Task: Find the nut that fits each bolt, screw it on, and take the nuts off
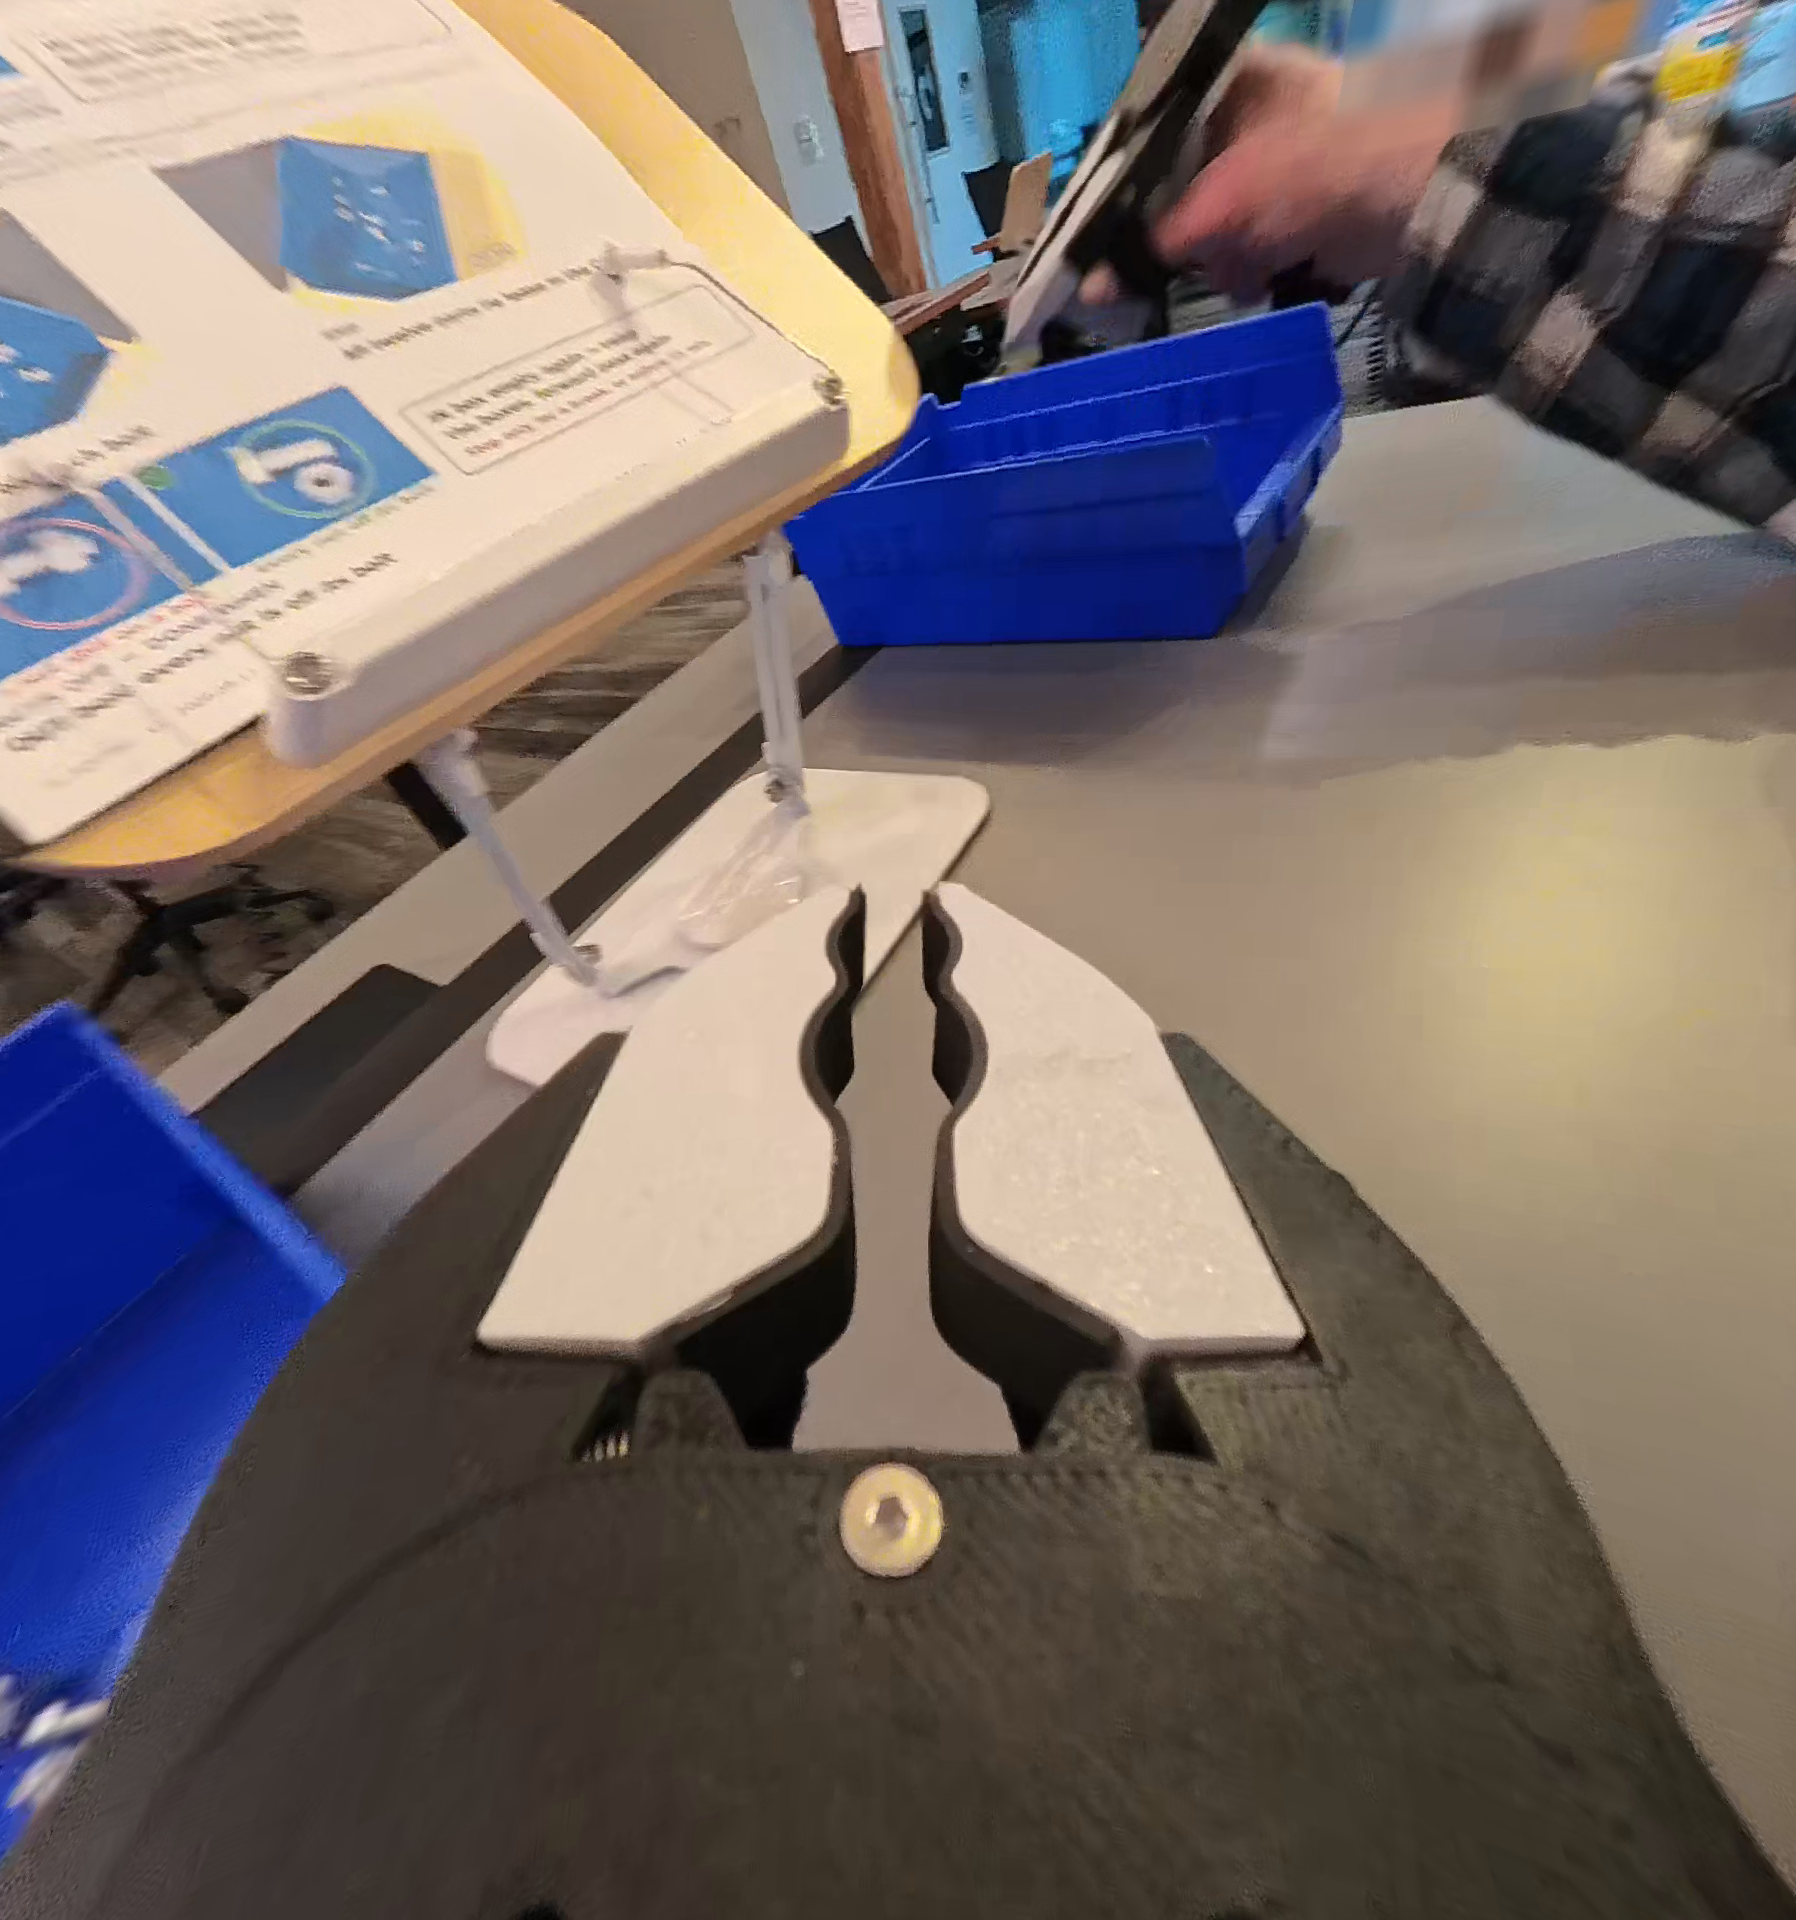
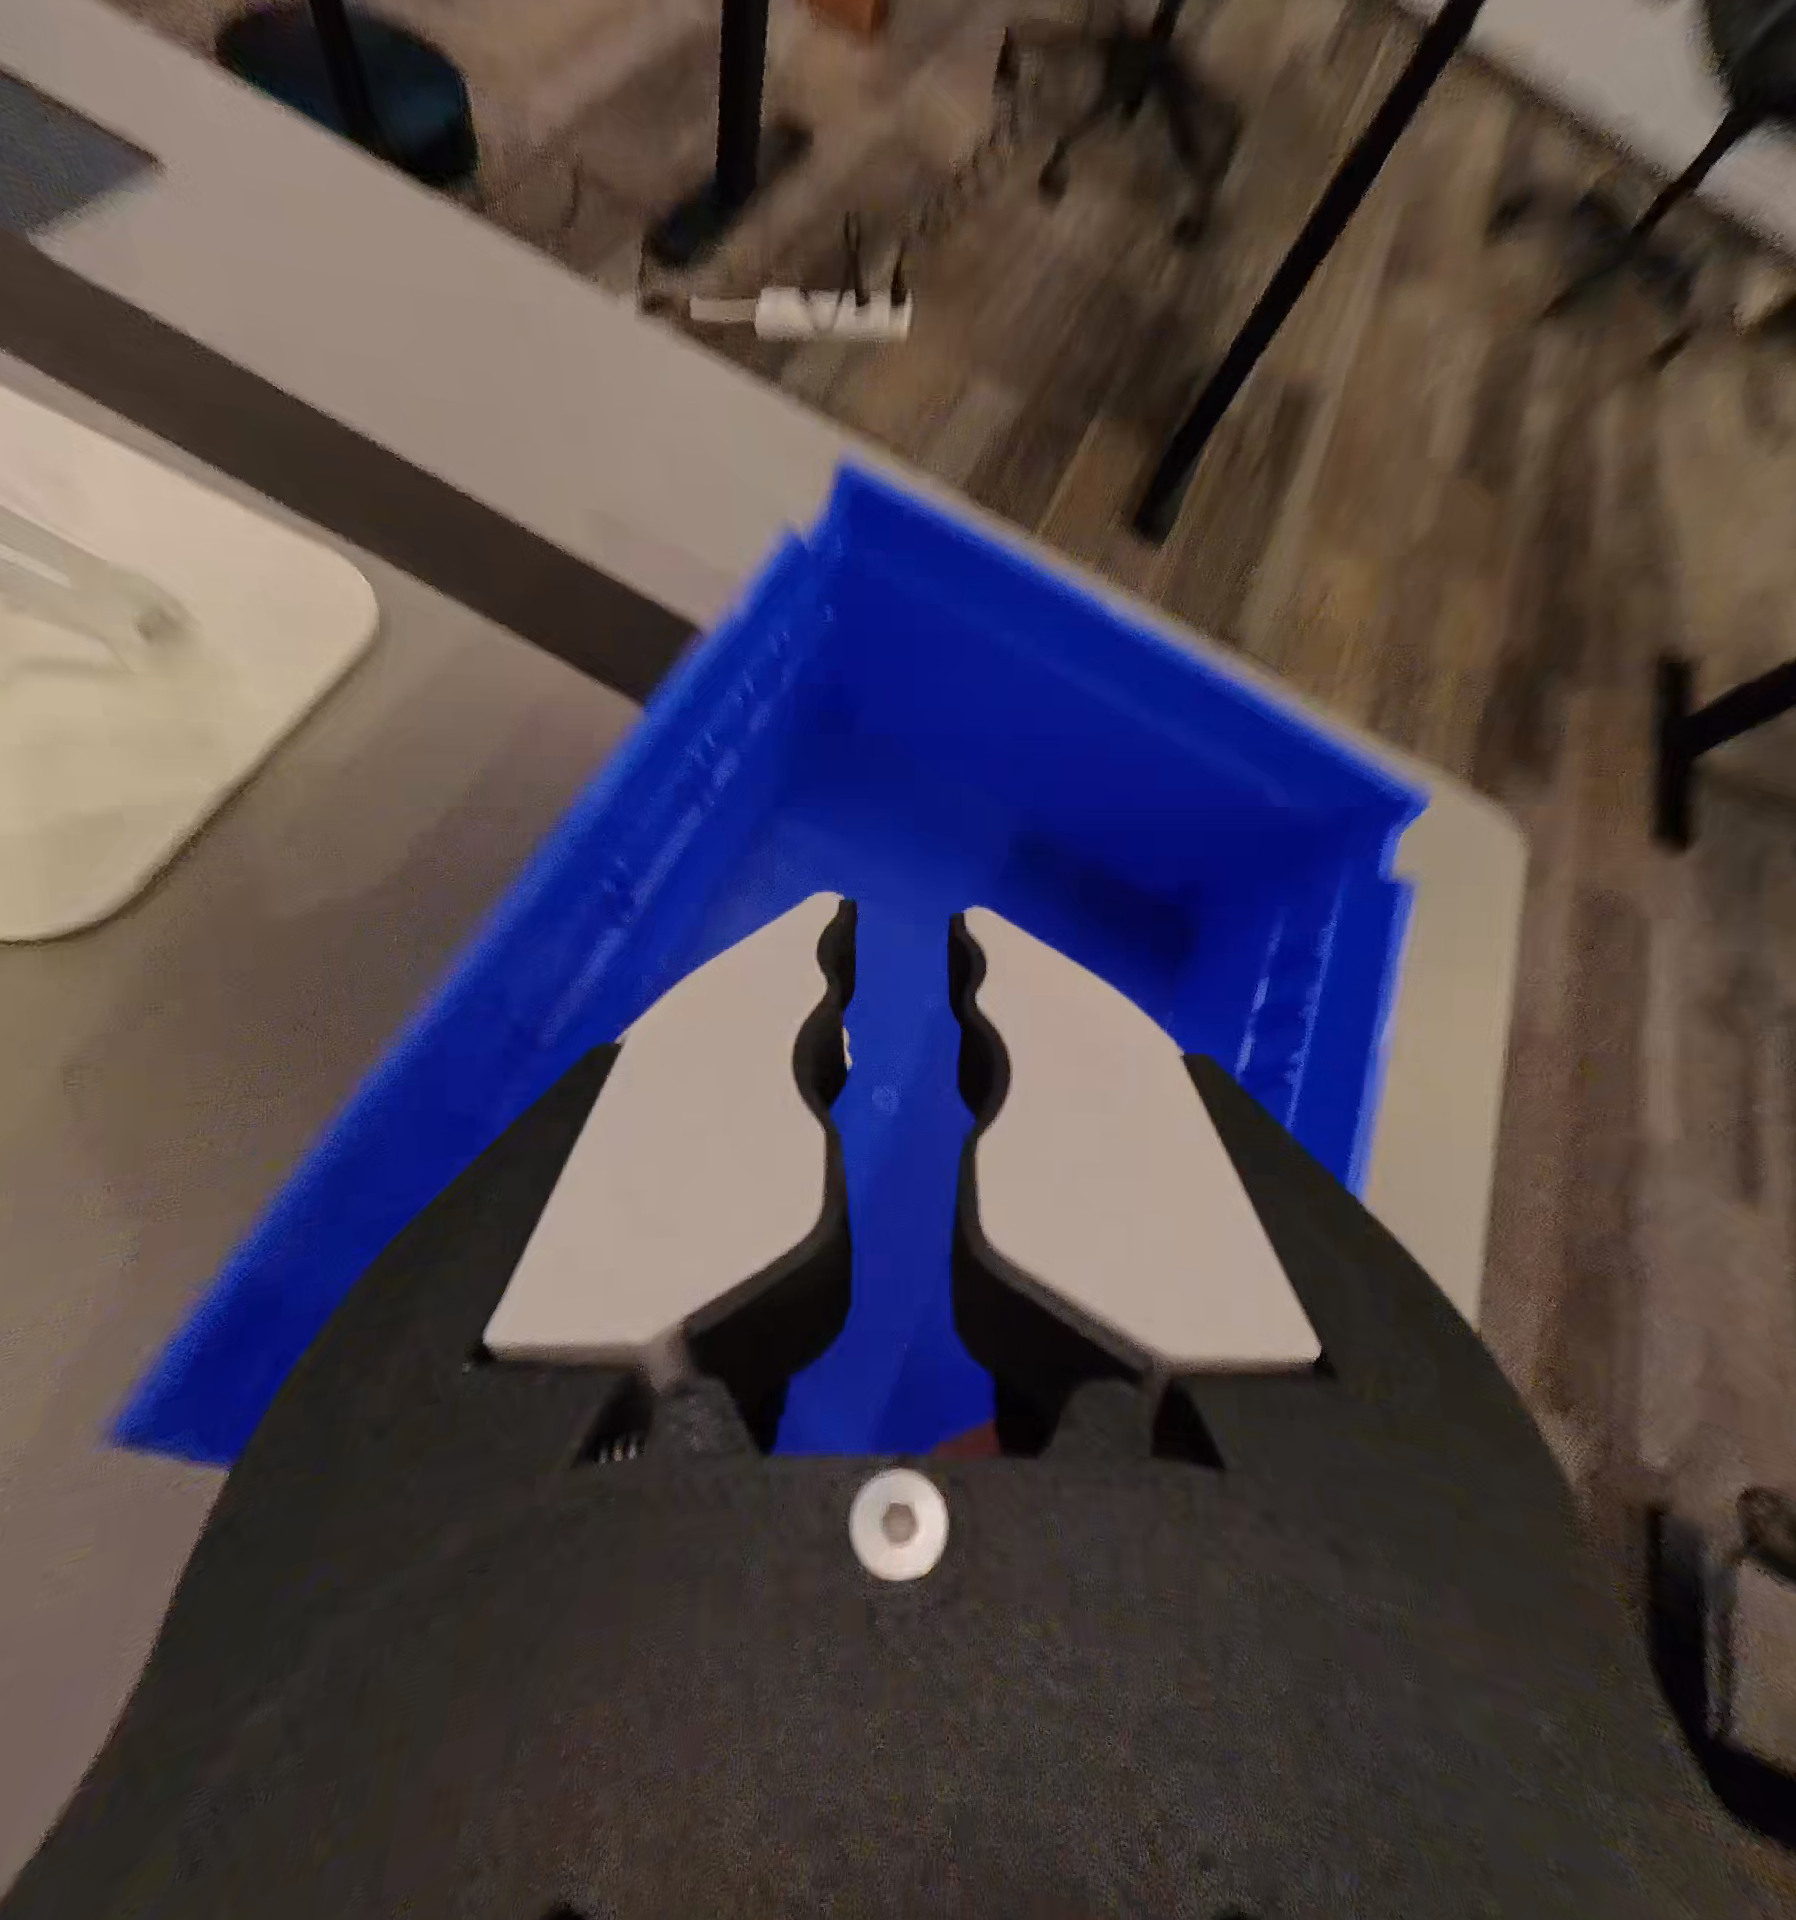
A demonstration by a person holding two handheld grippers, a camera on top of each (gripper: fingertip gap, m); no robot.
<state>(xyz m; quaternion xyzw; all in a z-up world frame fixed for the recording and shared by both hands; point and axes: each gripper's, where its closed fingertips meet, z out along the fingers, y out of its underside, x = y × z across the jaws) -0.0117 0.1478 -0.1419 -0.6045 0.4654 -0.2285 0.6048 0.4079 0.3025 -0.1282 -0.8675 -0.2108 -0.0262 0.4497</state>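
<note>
1. Nuts and bolts: none can be made out sharply in either view. Only candidate is a blurred white-and-blue smear at the bottom-left corner of the left wrist view, by the near blue bin (image 1: 94, 1299); cannot tell whether it is hardware.
2. Left wrist view: left tool (image 1: 892, 906) hangs over the grey table (image 1: 1393, 1039), jaws a narrow slot apart, nothing between them. Just beyond its tips is the white base plate (image 1: 904, 821) of a stand carrying a tilted instruction board (image 1: 354, 364).
3. Same view: a second blue bin (image 1: 1060, 520) sits farther back on the table. Above it, a hand (image 1: 1278, 197) in a plaid sleeve holds the other tool, heavily blurred.
4. Right wrist view: right tool (image 2: 901, 906) points down into the far blue bin (image 2: 977, 727), jaws parted somewhat wider than the left's, only bare blue floor showing in the gap. No parts visible in the exposed part of this bin.
5. Judgement: both tools are free, so the step in hand looks like fetching the next piece.
6. Doing it well: open wider than the part before descending, and settle the tool so the view sharpens. Grip a bolt across its shank or head, a nut across its flats. Keep clear of the stand's legs.
</note>
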